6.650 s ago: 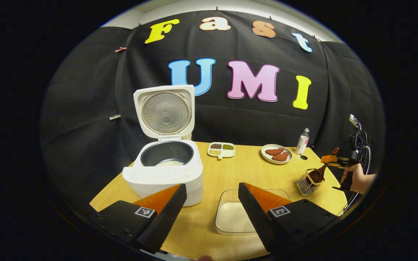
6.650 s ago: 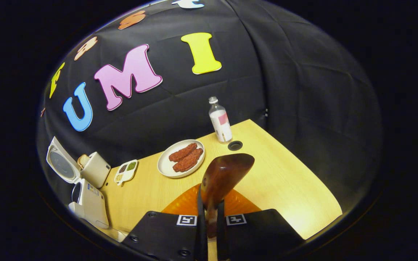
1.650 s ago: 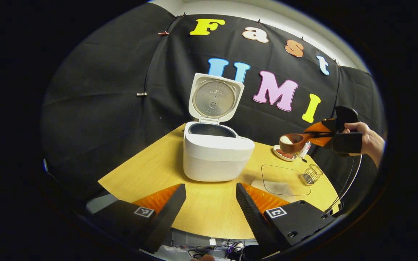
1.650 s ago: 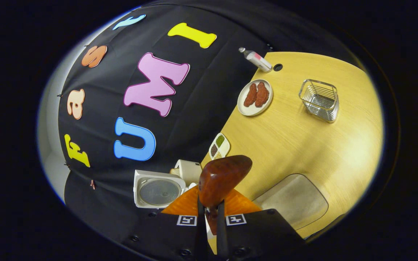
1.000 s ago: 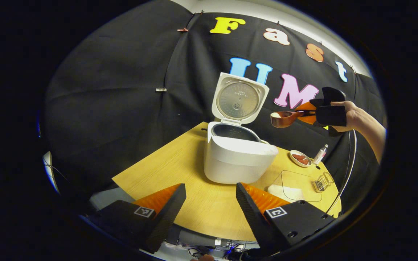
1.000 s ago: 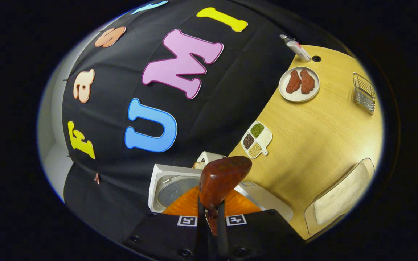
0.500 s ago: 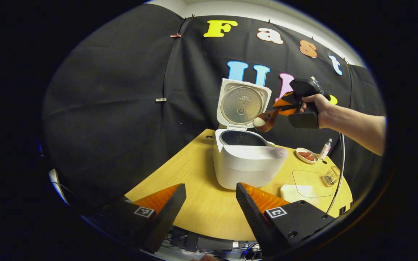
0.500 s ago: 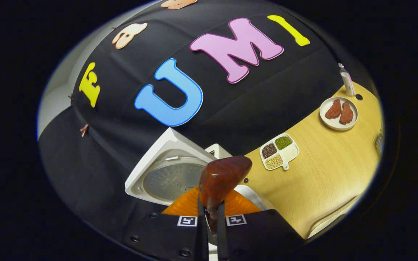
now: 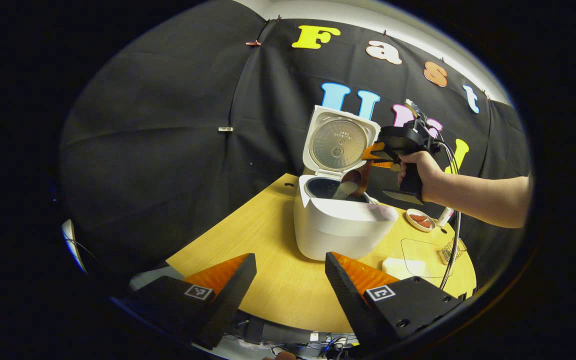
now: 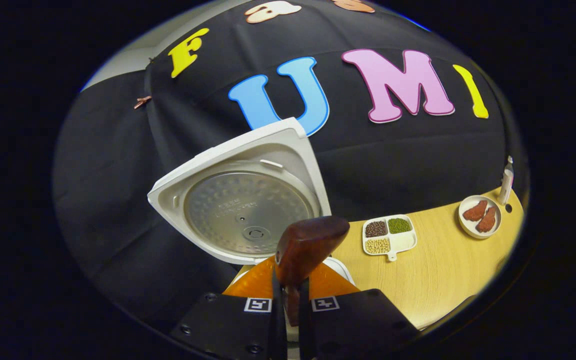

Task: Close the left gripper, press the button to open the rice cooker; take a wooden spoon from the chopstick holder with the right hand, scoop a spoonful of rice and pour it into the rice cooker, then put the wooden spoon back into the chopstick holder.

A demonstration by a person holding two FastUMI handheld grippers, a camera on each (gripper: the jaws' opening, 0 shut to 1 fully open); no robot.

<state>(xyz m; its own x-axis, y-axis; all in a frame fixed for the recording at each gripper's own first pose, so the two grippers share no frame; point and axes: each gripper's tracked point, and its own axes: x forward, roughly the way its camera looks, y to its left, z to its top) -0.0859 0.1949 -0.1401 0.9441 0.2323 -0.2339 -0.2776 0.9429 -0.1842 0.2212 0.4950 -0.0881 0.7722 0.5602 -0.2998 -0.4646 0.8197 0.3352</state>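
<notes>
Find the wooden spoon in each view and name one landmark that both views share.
Left gripper view: wooden spoon right of centre, tipped over the rice cooker.
Right gripper view: wooden spoon bottom centre, clamped in the right hand-held gripper.
Shared landmark: the cooker's raised lid.

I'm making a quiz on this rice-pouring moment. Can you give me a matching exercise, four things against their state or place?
Things:
1. rice cooker lid
2. wooden spoon
3. left claw
4. sectioned dish

States or places:
A. open, holding nothing
B. on the table, with dark, green and pale grains in its compartments
C. raised upright behind the pot
D. gripped by the right claw, tipped over the rice cooker with rice spilling in

Pairs: 1-C, 2-D, 3-A, 4-B
</notes>
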